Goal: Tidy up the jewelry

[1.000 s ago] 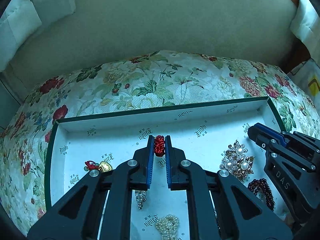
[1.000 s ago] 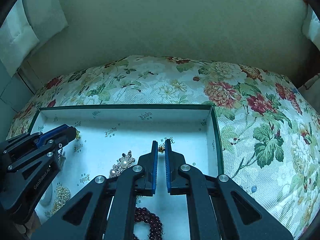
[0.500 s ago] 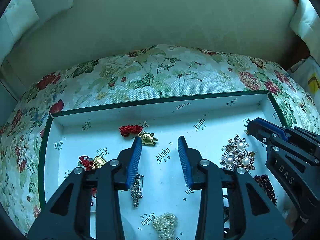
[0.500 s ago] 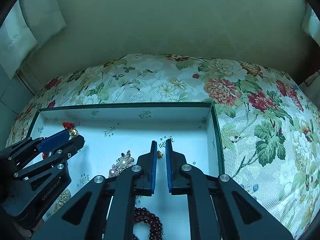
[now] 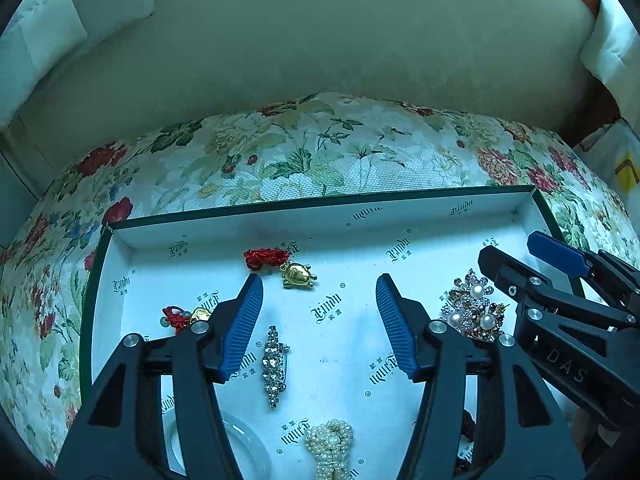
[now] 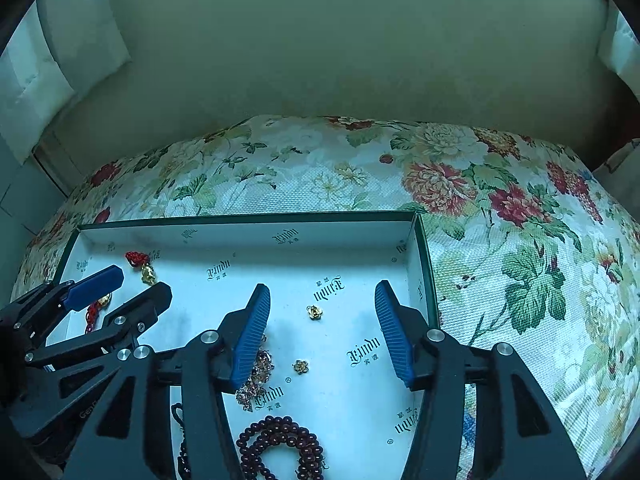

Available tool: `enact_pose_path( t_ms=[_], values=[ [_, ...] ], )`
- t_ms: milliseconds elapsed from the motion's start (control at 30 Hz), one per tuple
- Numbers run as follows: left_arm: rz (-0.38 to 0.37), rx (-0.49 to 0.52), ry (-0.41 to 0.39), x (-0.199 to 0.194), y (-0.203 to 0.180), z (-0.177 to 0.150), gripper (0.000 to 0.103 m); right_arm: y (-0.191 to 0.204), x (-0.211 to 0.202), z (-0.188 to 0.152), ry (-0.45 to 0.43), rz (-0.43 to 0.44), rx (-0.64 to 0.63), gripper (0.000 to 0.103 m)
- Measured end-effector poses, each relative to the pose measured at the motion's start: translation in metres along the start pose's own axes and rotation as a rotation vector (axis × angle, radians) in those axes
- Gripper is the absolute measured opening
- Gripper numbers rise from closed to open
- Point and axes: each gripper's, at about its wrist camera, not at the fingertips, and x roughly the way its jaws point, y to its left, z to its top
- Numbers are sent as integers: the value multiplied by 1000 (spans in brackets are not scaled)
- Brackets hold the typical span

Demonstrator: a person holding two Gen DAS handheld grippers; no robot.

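Observation:
A white-lined, green-edged box (image 5: 320, 224) (image 6: 248, 236) lies on a floral cushion. In it lie a gold turtle charm on a red knot (image 5: 298, 274) (image 6: 147, 274), a second red-cord gold charm (image 5: 188, 316), a crystal bar brooch (image 5: 274, 364), a pearl cluster (image 5: 330, 440), a pearl-and-crystal brooch (image 5: 474, 308), dark red beads (image 6: 280, 448) and two small gold flower studs (image 6: 315, 312) (image 6: 301, 366). My left gripper (image 5: 320, 320) is open and empty above the crystal bar brooch. My right gripper (image 6: 322, 328) is open and empty above the studs.
A clear round dish (image 5: 240, 448) sits at the box's near left. The floral cushion (image 6: 520, 240) extends to the right of the box. A pale sofa back (image 5: 320, 40) rises behind, with white cushions at both sides.
My left gripper let go of the red-knot turtle charm, which now lies in the box, then opened wider and drew back. My right gripper opened, leaving a gold stud on the box floor.

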Motion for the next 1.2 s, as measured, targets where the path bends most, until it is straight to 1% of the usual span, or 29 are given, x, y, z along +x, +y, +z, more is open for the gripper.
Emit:
enact_pose_path(
  t_ms=[100,167,233,300,567,600,667,733,900,1067,1200],
  values=[
    [8,-8,1,0,2,0,65,0,-1,-1,-7,0,0,64],
    [17,-12,4,0,3,0,68,0,-1,-1,-9,0,2,64],
    [27,-19,6,0,6,-1,75,0,-1,-2,-10,1,4,65],
    [32,-26,5,-1,9,-1,77,-1,-2,-2,-11,6,6,66],
    [60,-20,-16,-7,15,-4,82,0,-6,-7,-30,10,25,73],
    [69,-22,-22,-8,16,-4,84,-1,-8,-7,-35,9,28,74],
    [75,-26,-36,-11,18,-5,86,0,-12,-8,-49,8,33,76],
    [75,-29,-47,-14,19,-6,88,-1,-19,-8,-76,-9,40,80],
    [73,-26,-77,-27,18,-11,90,0,-38,-12,-134,-26,56,81],
    [84,0,-100,-40,13,-22,90,3,-49,-21,-153,-46,60,81],
    [85,-9,-107,-50,14,-34,90,5,-56,-31,-159,-58,65,81]
  ],
)
